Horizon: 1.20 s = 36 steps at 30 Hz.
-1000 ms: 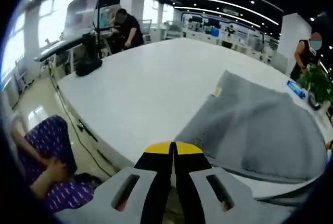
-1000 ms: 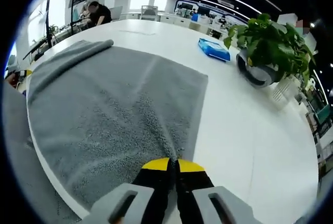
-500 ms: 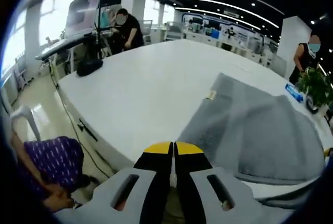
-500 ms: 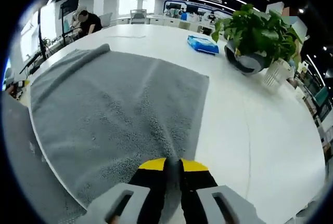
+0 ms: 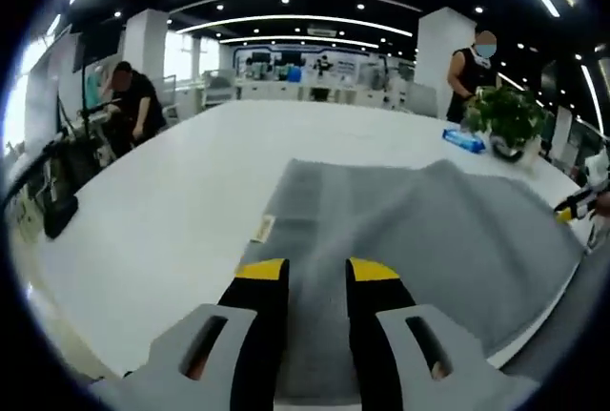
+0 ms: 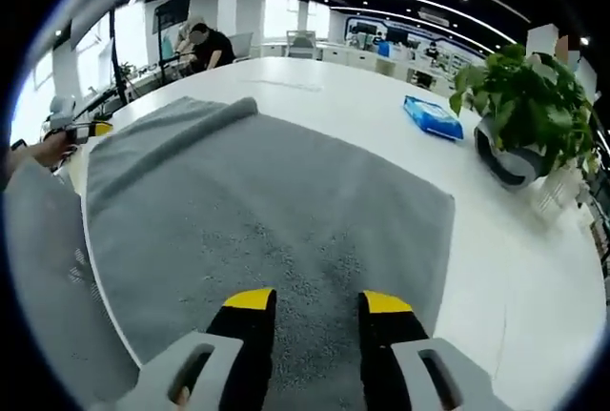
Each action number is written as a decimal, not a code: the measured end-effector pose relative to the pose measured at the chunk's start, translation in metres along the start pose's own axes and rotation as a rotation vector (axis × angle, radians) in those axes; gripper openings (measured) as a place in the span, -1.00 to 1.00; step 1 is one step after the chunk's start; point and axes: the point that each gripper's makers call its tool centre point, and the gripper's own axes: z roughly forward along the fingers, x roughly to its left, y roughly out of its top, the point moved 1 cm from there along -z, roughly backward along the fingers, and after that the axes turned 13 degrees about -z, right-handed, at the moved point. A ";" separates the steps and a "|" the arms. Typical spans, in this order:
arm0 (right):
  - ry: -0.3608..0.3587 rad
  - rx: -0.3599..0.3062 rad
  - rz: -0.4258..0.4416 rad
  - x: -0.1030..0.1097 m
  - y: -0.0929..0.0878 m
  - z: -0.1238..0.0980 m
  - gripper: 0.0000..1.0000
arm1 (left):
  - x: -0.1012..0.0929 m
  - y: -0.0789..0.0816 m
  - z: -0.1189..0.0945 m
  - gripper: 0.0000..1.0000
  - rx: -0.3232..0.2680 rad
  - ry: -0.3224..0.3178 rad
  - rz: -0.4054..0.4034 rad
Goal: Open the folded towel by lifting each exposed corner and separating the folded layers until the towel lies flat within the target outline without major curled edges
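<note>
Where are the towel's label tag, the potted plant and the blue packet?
label tag (image 5: 263, 229), left gripper view, middle of the tag.
potted plant (image 6: 519, 111), right gripper view, on its leaves.
blue packet (image 6: 432, 116), right gripper view, its top face.

An open-plan office or lab floor — a dark ceiling with long curved light strips (image 5: 295, 20) and spot lamps, white square columns (image 6: 238, 10), and rows of desks with screens at 12 o'clock. A big white table (image 5: 143, 211) carries a potted plant (image 6: 524, 96) at 2 o'clock, and a person (image 5: 133, 101) bends over a workstation at 10 o'clock.
</note>
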 end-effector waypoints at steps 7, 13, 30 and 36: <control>0.023 0.005 0.072 0.003 -0.003 0.010 -0.26 | 0.009 -0.021 0.009 -0.40 0.086 0.061 0.034; 0.025 0.012 0.090 -0.003 0.000 0.016 -0.26 | 0.001 -0.016 0.004 -0.44 -0.002 0.057 0.061; 0.011 0.000 0.100 -0.036 0.036 0.057 -0.26 | 0.027 0.006 0.038 -0.43 0.016 0.123 -0.001; 0.009 -0.014 0.096 -0.047 0.049 0.072 -0.26 | 0.033 0.012 0.048 -0.42 -0.003 0.127 -0.011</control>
